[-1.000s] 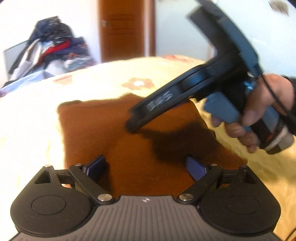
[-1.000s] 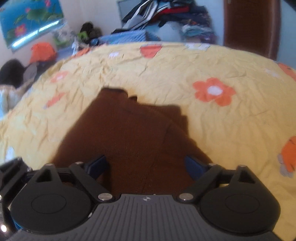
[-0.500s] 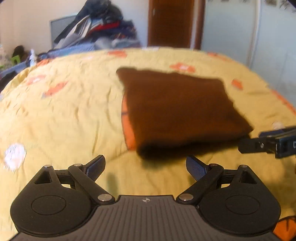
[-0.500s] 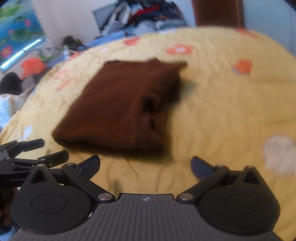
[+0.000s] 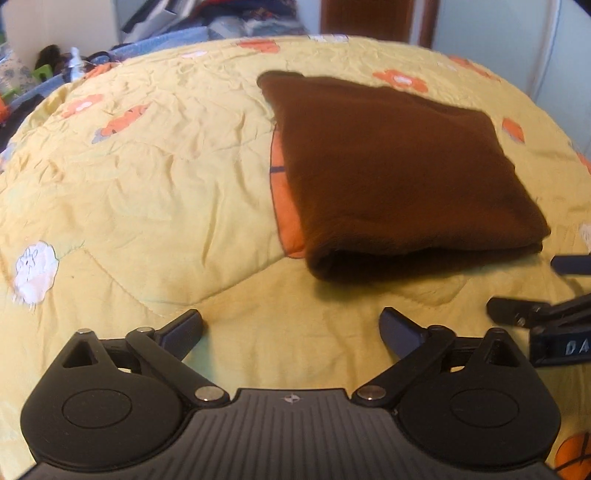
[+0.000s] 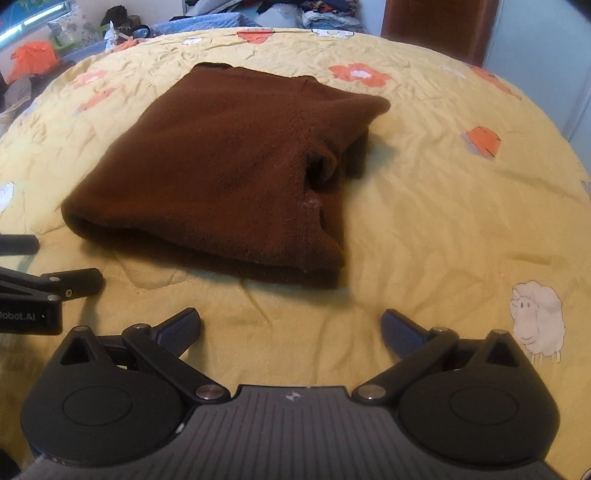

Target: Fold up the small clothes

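A brown fleece garment (image 5: 399, 177) lies folded into a thick rectangle on the yellow flowered bedspread (image 5: 147, 206). In the right wrist view the same garment (image 6: 229, 173) shows a rolled fold edge toward me and a loose tuck on its right side. My left gripper (image 5: 291, 326) hovers open over bare bedspread, just short of the garment's near edge. My right gripper (image 6: 291, 326) is open too, a little back from the fold. Each view catches the other gripper's fingers (image 5: 517, 315) (image 6: 70, 282) at its side edge. Neither holds anything.
A heap of mixed clothes (image 6: 295, 11) is piled beyond the far side of the bed. A brown wooden door (image 6: 439, 26) stands behind it. Small clutter and an orange item (image 6: 33, 61) sit off the bed's left edge.
Both grippers have pulled back from on top of the garment toward the near side of the bed. The garment now lies folded and untouched ahead of them.
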{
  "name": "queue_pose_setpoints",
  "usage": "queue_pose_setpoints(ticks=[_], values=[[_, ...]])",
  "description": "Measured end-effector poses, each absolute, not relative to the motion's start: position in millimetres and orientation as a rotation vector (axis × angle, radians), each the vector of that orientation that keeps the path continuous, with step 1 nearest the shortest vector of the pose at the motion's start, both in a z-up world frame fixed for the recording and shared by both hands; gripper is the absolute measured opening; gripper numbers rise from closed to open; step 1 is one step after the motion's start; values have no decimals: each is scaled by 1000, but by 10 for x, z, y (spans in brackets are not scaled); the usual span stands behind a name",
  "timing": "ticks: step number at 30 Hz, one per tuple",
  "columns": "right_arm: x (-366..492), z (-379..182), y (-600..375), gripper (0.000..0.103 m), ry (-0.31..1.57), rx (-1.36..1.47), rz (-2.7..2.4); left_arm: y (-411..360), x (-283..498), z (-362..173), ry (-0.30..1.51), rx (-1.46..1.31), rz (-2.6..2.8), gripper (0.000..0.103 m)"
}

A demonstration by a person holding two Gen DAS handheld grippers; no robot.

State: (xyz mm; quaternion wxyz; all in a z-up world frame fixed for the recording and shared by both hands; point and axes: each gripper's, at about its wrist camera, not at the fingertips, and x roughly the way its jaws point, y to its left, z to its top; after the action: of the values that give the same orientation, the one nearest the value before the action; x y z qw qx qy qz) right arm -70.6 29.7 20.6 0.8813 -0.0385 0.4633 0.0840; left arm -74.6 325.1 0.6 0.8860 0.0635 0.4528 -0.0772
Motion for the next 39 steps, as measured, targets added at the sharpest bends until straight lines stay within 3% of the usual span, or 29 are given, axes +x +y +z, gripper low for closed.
queue_pose_setpoints(ticks=[39], values=[[-737, 232, 295, 103, 989, -15, 91, 3050, -812, -14, 904, 59, -98, 103]])
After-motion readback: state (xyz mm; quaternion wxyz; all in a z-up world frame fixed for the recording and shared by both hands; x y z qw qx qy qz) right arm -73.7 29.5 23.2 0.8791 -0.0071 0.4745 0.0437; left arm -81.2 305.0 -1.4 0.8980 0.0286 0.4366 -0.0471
